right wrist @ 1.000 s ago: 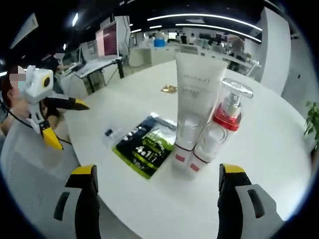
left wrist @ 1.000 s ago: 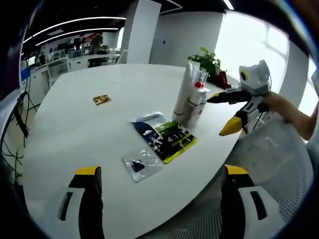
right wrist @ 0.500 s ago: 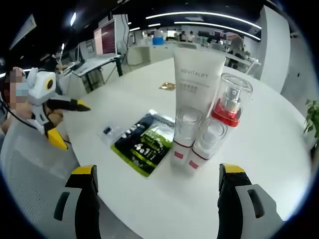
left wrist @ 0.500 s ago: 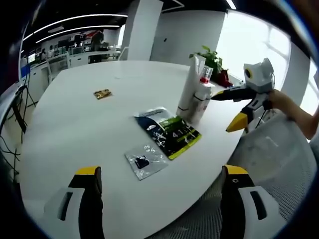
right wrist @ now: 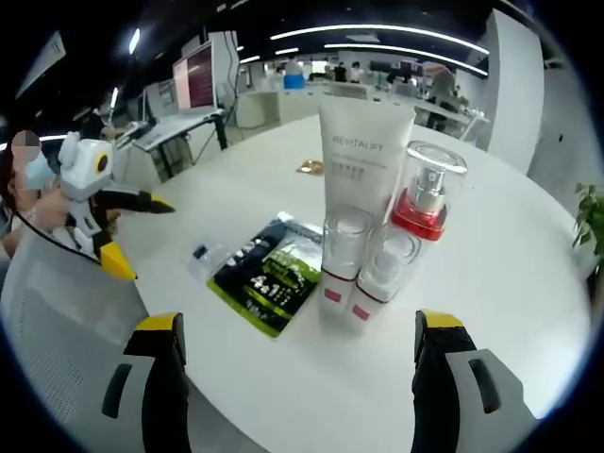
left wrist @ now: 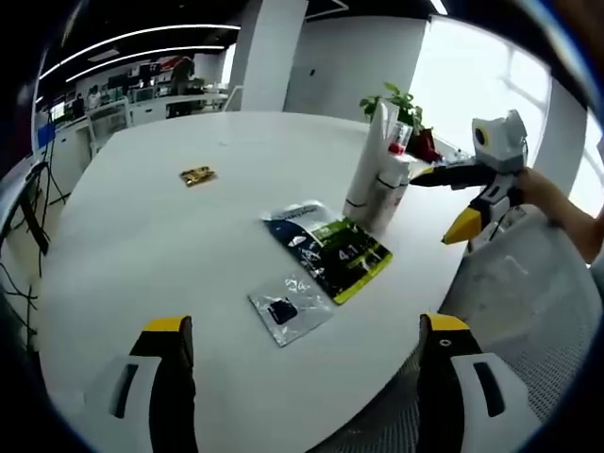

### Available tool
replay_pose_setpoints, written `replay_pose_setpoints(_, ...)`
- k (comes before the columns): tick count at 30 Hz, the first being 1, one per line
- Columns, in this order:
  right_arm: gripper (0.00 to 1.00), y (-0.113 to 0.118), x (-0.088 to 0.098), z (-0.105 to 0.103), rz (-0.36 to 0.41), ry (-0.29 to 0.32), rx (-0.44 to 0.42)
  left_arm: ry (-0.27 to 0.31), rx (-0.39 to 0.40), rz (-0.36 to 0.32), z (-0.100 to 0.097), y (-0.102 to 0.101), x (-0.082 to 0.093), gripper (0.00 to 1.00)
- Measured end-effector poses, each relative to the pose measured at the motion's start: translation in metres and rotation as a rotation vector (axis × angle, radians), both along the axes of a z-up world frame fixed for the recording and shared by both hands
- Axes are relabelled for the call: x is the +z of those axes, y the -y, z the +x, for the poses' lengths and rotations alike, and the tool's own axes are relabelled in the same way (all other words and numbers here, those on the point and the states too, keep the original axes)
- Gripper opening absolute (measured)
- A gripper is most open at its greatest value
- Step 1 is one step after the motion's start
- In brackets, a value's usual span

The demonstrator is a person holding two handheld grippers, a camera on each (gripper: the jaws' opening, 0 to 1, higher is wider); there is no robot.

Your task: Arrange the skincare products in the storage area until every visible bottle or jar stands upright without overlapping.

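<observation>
A white tube [right wrist: 360, 156] stands upright on its cap on the white table [right wrist: 491, 311], with a clear-capped pump bottle with a red collar [right wrist: 420, 203] beside it and two small jars [right wrist: 344, 255] in front. The same group [left wrist: 379, 170] shows in the left gripper view at the table's far right edge. A dark and green sachet [right wrist: 269, 274] lies flat next to them, also the sachet [left wrist: 332, 250]. My right gripper [right wrist: 293, 326] is open, short of the bottles. My left gripper [left wrist: 302, 326] is open over the near table edge. The right gripper [left wrist: 477, 193] shows at the right, the left gripper [right wrist: 94, 203] at the left.
A small clear packet [left wrist: 290, 310] lies near the sachet. A gold wrapper [left wrist: 197, 175] lies farther out on the table. A potted plant [left wrist: 396, 106] stands behind the bottles. A white mesh chair [left wrist: 528, 311] is at the table's edge. Office desks and monitors [right wrist: 203, 85] stand behind.
Both views have shifted a little with the hands; the bottles sit slightly farther away in the right gripper view. The products themselves have not moved.
</observation>
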State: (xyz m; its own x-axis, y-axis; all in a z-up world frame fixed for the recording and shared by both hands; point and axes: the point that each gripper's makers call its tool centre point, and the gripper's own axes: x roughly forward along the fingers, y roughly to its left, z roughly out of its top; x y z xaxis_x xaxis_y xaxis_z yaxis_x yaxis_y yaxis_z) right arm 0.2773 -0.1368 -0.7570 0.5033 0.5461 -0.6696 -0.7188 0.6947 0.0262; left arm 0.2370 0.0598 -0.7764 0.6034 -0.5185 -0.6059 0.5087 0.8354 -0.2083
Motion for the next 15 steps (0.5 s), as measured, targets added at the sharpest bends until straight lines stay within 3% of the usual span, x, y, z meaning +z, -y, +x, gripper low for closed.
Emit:
replay_pose_setpoints(6, 1.0, 0.004, 0.005, 0.002, 0.004, 0.003, -0.006, 0.017, -0.009, 0.002, 0.012, 0.0, 0.005, 0.92)
replay_pose_setpoints(15, 1.0, 0.002, 0.028, 0.011, -0.002, 0.05, 0.007, 0.025, -0.011, 0.003, 0.017, -0.003, 0.005, 0.92)
